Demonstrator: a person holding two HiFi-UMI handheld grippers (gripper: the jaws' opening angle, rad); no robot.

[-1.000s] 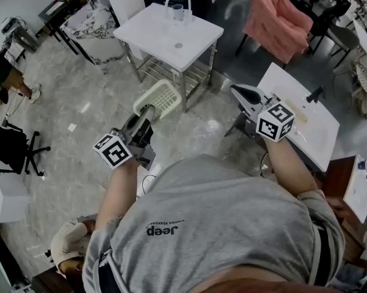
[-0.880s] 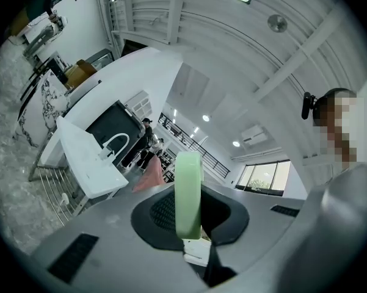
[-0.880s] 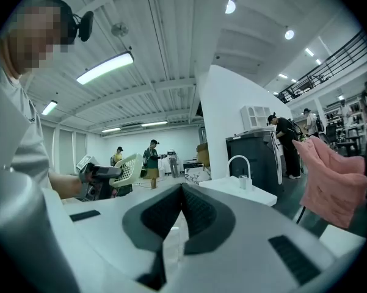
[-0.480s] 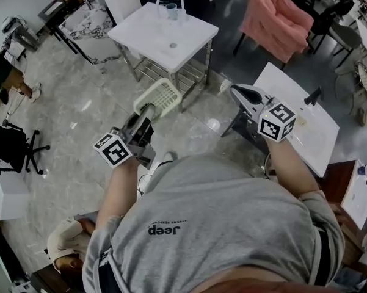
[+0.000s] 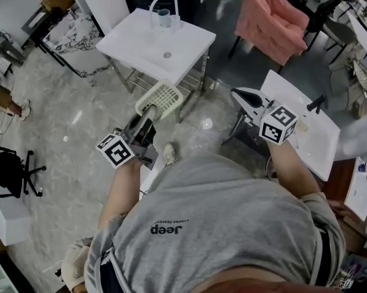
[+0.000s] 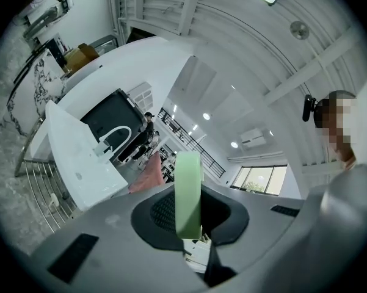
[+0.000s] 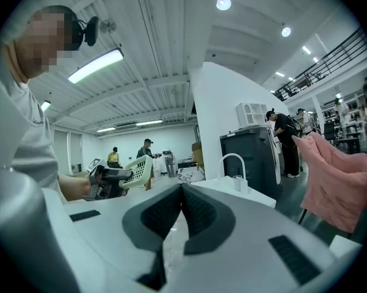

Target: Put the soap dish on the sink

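My left gripper (image 5: 148, 110) is shut on the pale green slatted soap dish (image 5: 160, 99), holding it by one edge in mid-air. In the left gripper view the soap dish (image 6: 187, 193) stands edge-on between the jaws. The white sink (image 5: 145, 38) on a metal frame stands ahead, with a curved white tap (image 5: 163, 5) at its far side. It shows in the left gripper view as the sink (image 6: 73, 154) and in the right gripper view as the sink (image 7: 229, 191). My right gripper (image 5: 239, 94) is shut and holds nothing, off to the right of the sink.
A pink armchair (image 5: 275, 17) stands behind and right of the sink. A second white table (image 5: 311, 130) with a dark object lies at the right, under my right arm. A marble-patterned block (image 5: 79, 29) stands left of the sink. Grey marble floor (image 5: 67, 115) lies between me and the sink.
Both grippers and the held soap dish have moved closer to the sink. The sink has shifted left and up in the head view.
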